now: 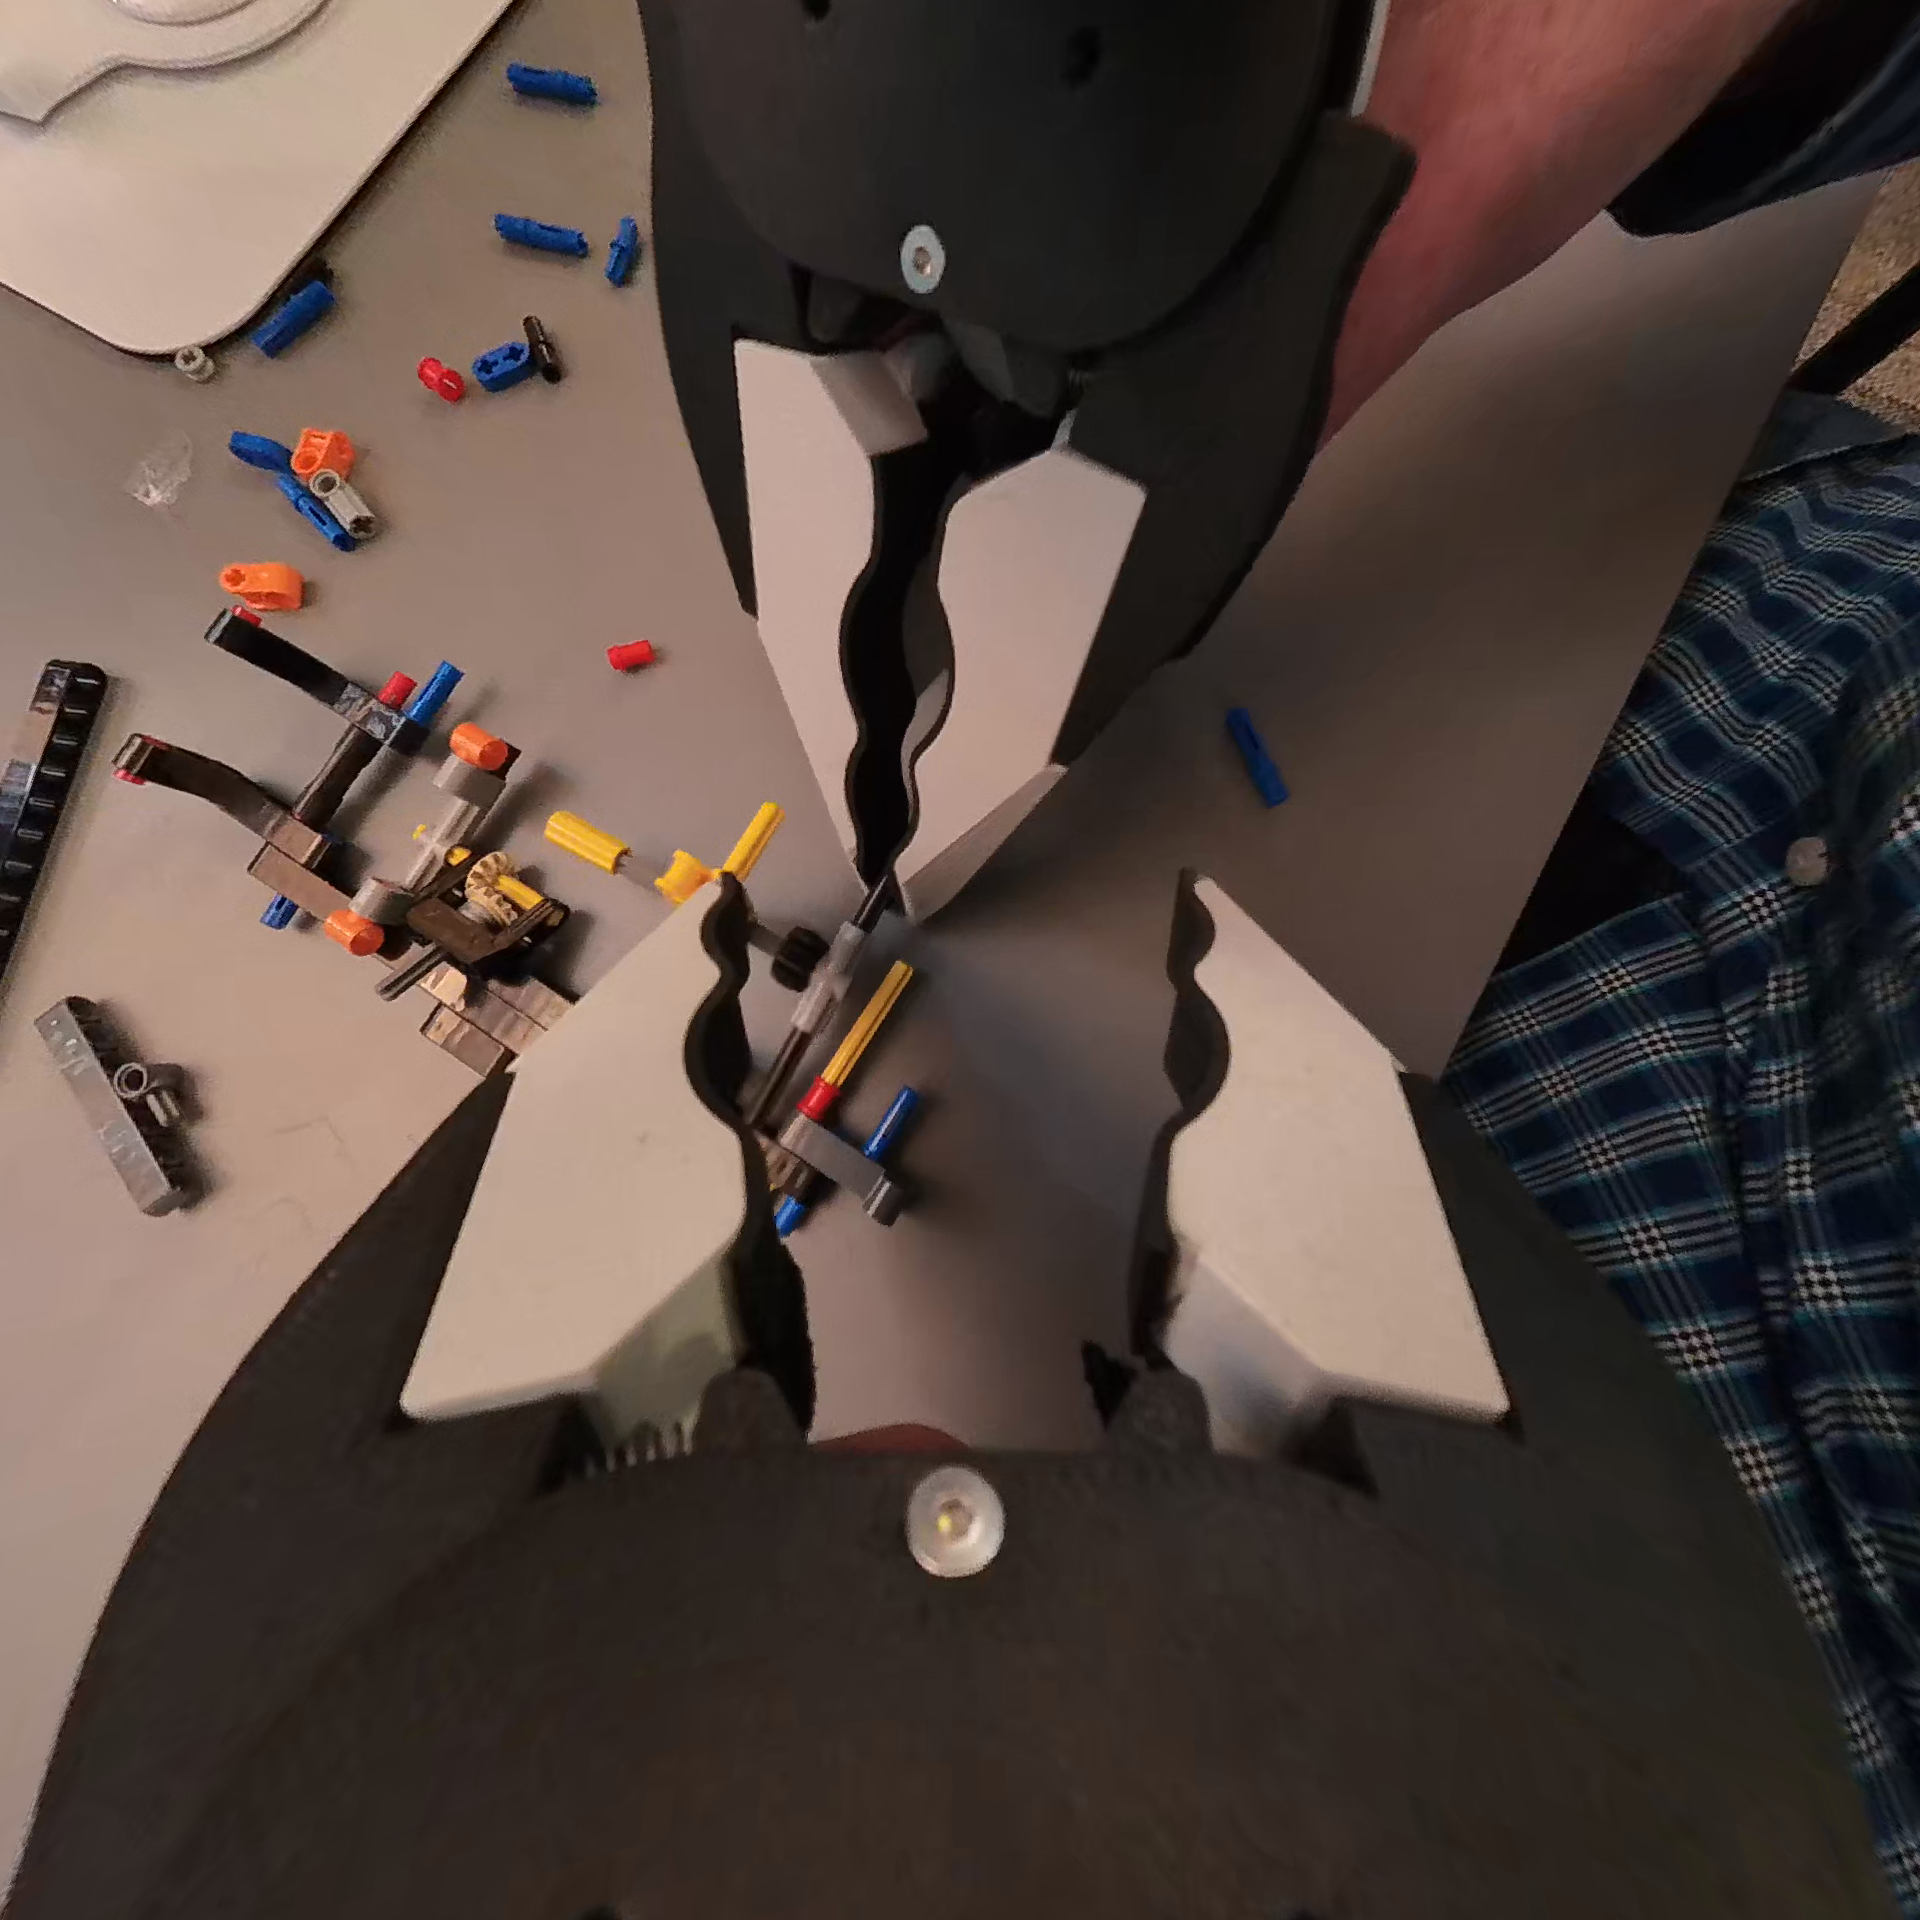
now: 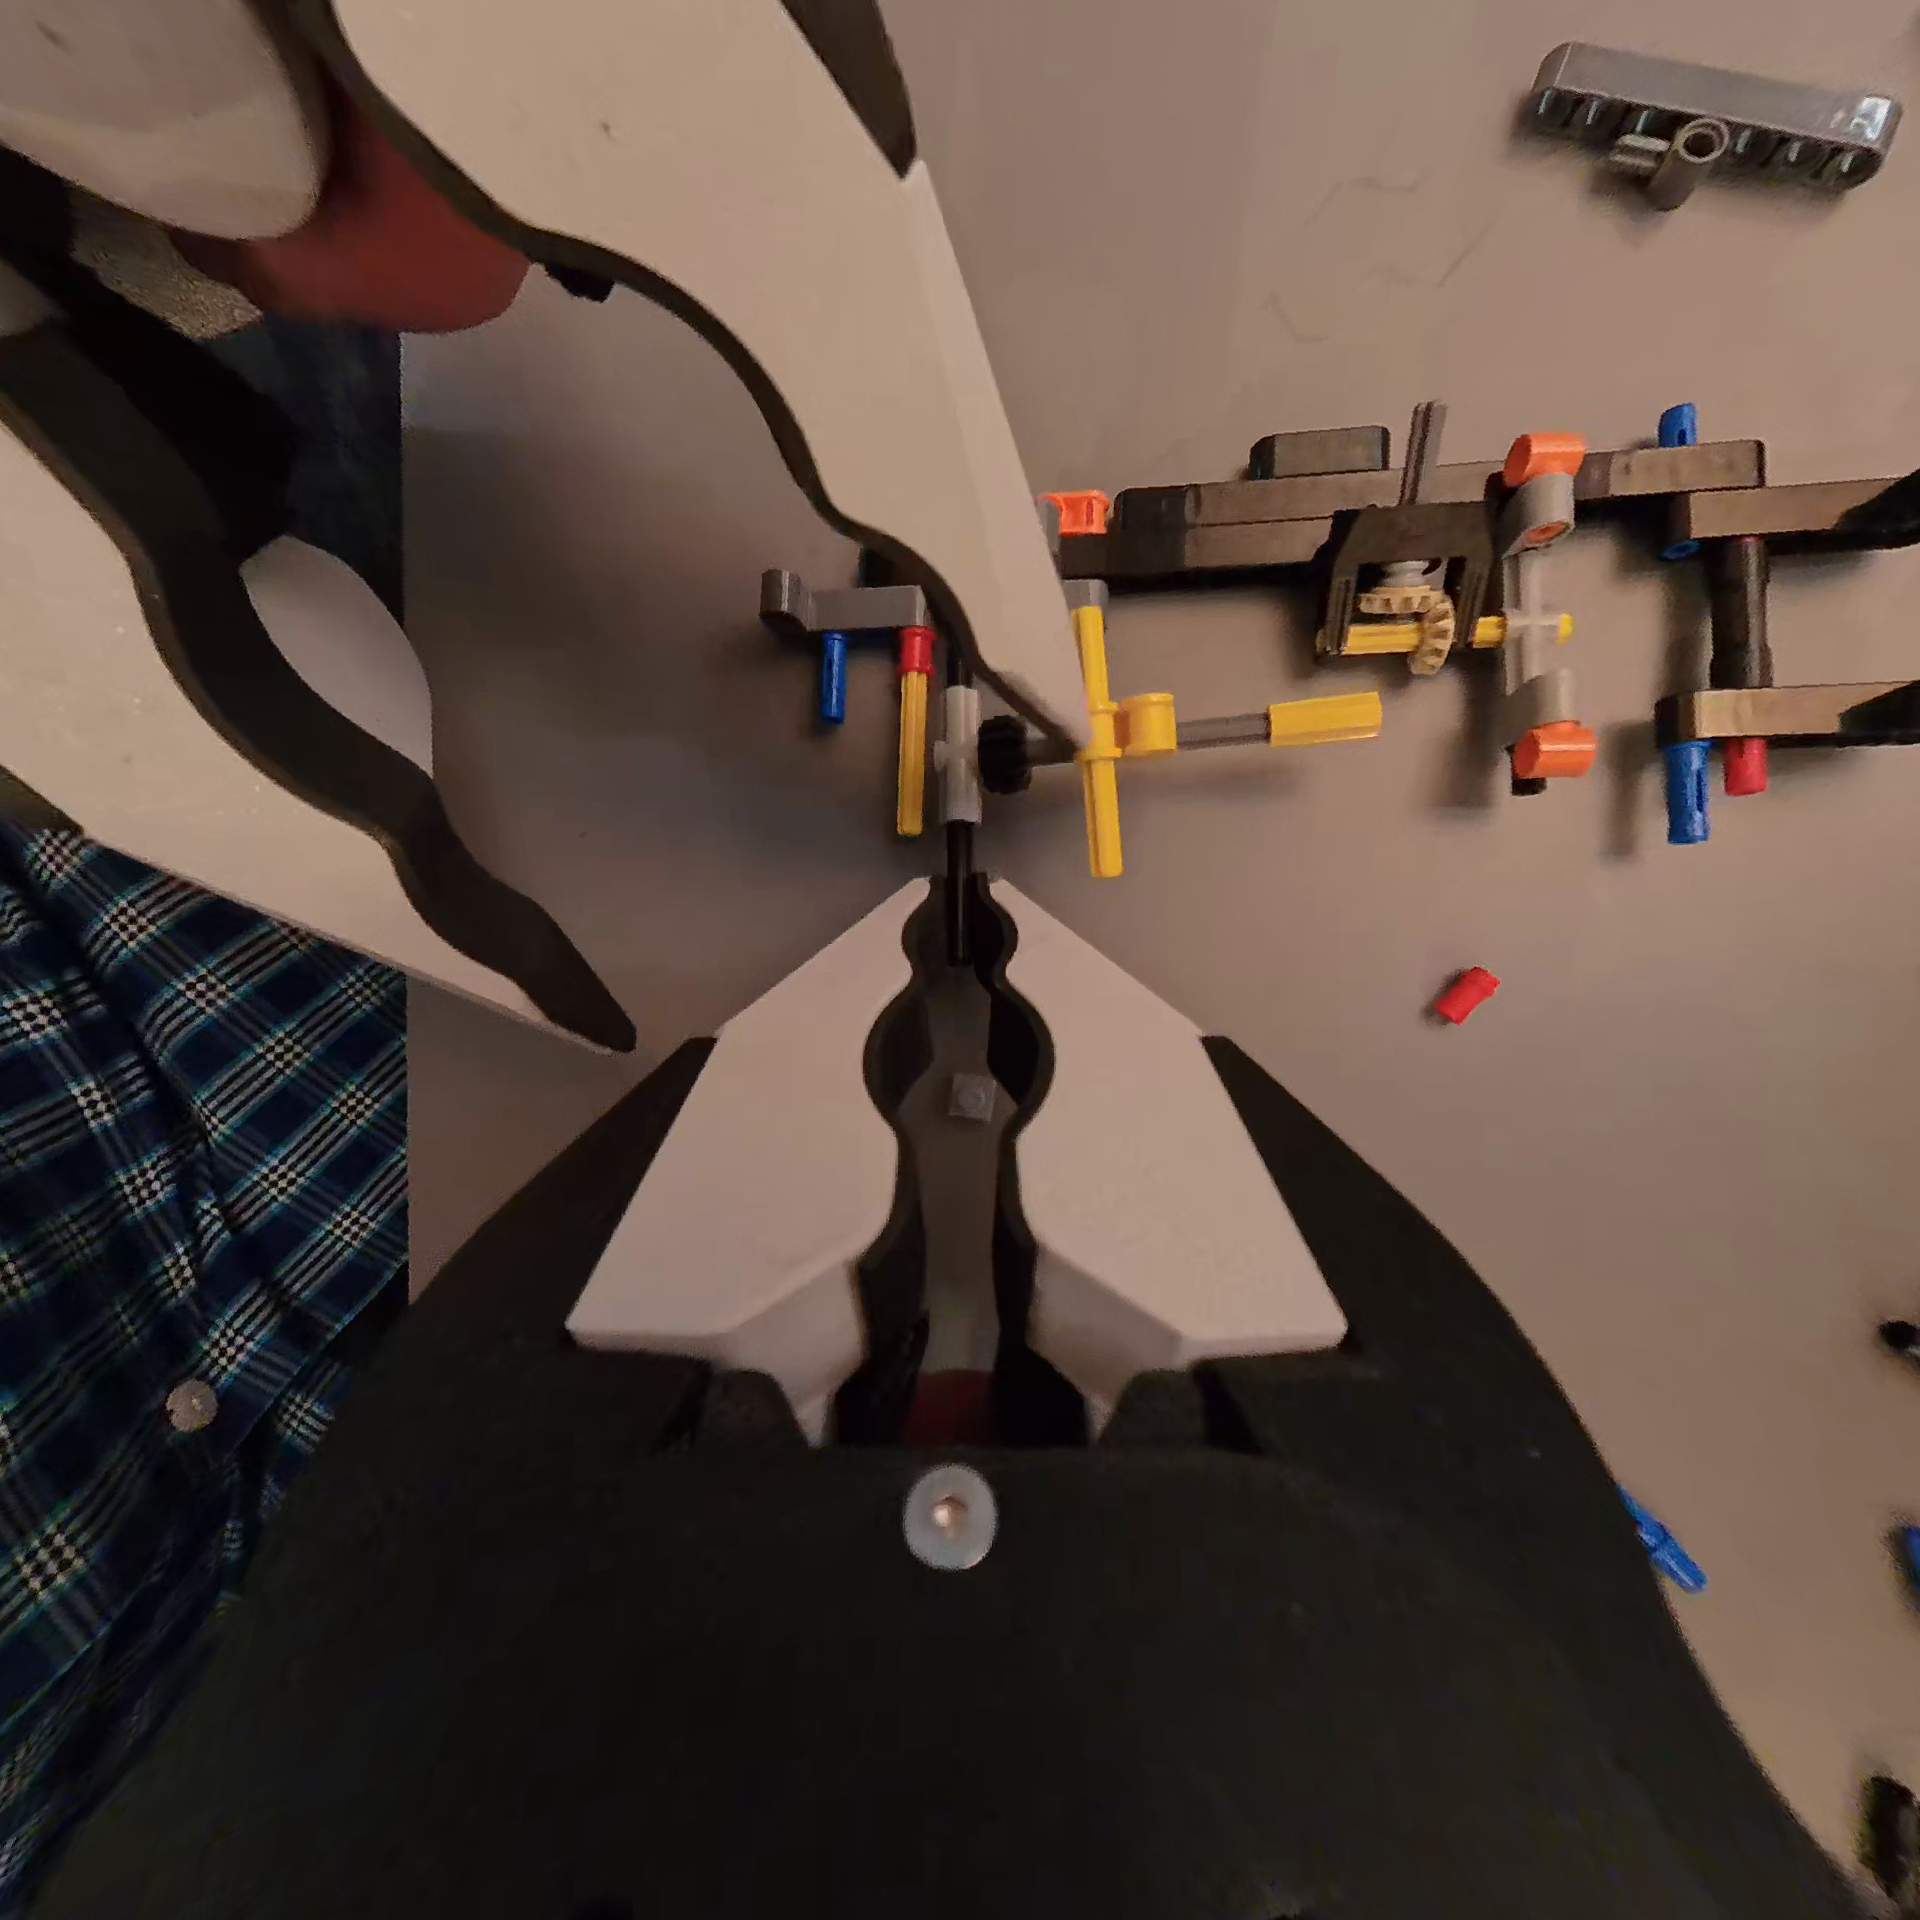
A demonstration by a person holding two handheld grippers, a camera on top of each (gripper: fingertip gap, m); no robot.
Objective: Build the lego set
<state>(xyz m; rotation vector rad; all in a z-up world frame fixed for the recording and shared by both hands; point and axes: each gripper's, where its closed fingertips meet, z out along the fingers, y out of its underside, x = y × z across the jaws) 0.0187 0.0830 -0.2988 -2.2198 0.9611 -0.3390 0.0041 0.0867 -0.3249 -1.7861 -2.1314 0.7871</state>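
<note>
Lego parts lie scattered over a grey table point(image 2: 1558, 1195), and the risk sits at the centre, where two claws meet on one thin rod. Biggest on the table is the main assembly point(image 2: 1455, 540), black beams pinned with blue, red and orange pegs around a tan gear on a yellow axle; it lies just beyond the action, touched by neither claw. Nearer, a small sub-assembly point(image 2: 961, 748) lies on the table: a grey connector on a black axle point(image 2: 964, 883), a black gear beside it, yellow axles, a red bush and a blue pin on a grey arm. The right gripper point(image 2: 961, 894) is clamped on the near end of the black axle, fingers all but touching. The left gripper point(image 1: 956, 914) stands wide apart, one finger point(image 1: 665, 1039) resting against the piece, the other clear. Likely trouble: a twist or pull could slide the axle out of its connector, or the thin rod could slip from the pinch; the left finger could also nudge the yellow axles askew. Loose blue pins point(image 1: 551, 83), a red bush point(image 2: 1465, 995) and a grey beam point(image 2: 1704, 114) wait well apart.
</note>
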